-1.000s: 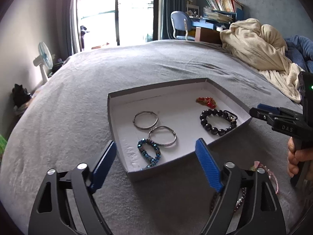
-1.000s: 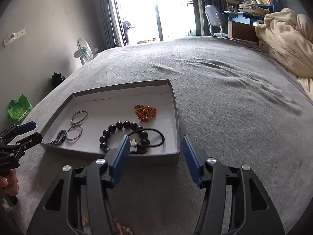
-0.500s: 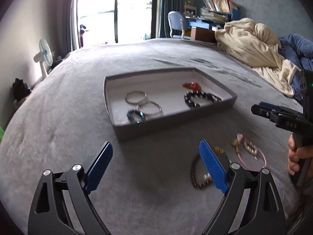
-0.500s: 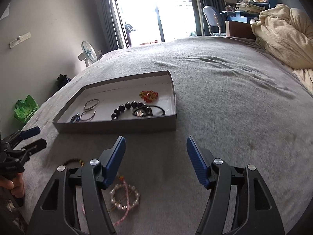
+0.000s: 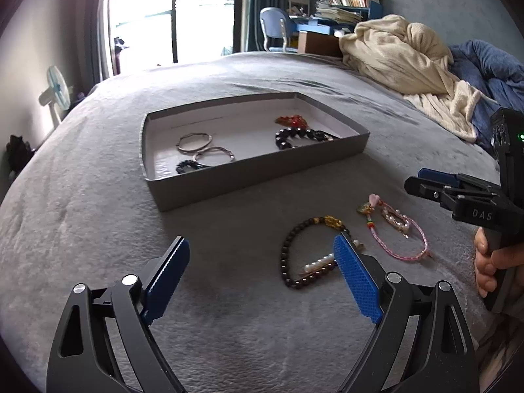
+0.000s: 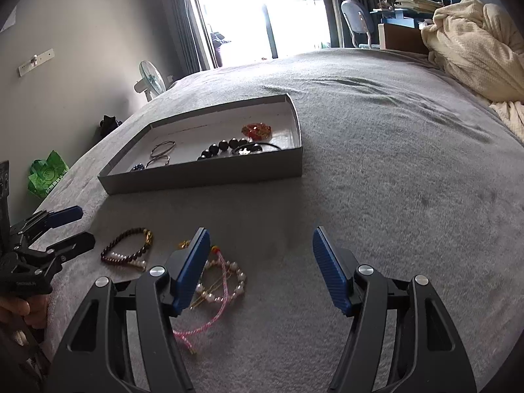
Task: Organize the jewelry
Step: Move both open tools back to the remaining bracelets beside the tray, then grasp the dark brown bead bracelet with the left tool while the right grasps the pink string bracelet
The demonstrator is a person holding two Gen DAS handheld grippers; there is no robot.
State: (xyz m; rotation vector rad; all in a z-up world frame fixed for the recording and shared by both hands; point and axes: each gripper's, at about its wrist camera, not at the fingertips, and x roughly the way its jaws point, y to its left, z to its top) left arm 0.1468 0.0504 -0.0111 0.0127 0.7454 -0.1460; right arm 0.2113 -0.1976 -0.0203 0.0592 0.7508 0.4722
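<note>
1. On the grey bed cover (image 5: 98,213) in front of you sits a shallow grey box tray (image 5: 262,170) with a white floor, and it already holds several pieces.
2. Inside the tray, two thin silver bangles (image 5: 204,149) lie side by side near its left half, with a blue beaded bracelet (image 5: 190,165) just in front of them by the near wall.
3. Toward the tray's right side you have a black bead bracelet (image 5: 294,136), and behind it a small red ornament (image 5: 291,119). From the right wrist view a thin black cord loop (image 6: 262,145) lies beside the black beads.
4. Outside the tray, on the cover nearer to you, lies a dark brown bead bracelet (image 5: 294,252) with gold-coloured beads at its far end and a short row of pearls across it.
5. Just to its right lies a pink cord bracelet (image 5: 399,229) with pearls and a small charm, apart from the brown one.
6. Your left gripper (image 5: 258,262) hangs over the cover with its blue pads spread wide and nothing between them; its right pad stands over the brown bracelet's edge in the view.
7. Your right gripper (image 6: 258,255) is likewise released, its jaws apart over bare cover, with the pink bracelet beside its left pad.
8. Your hand (image 5: 491,262) shows wrapped around the right gripper's handle.
</note>
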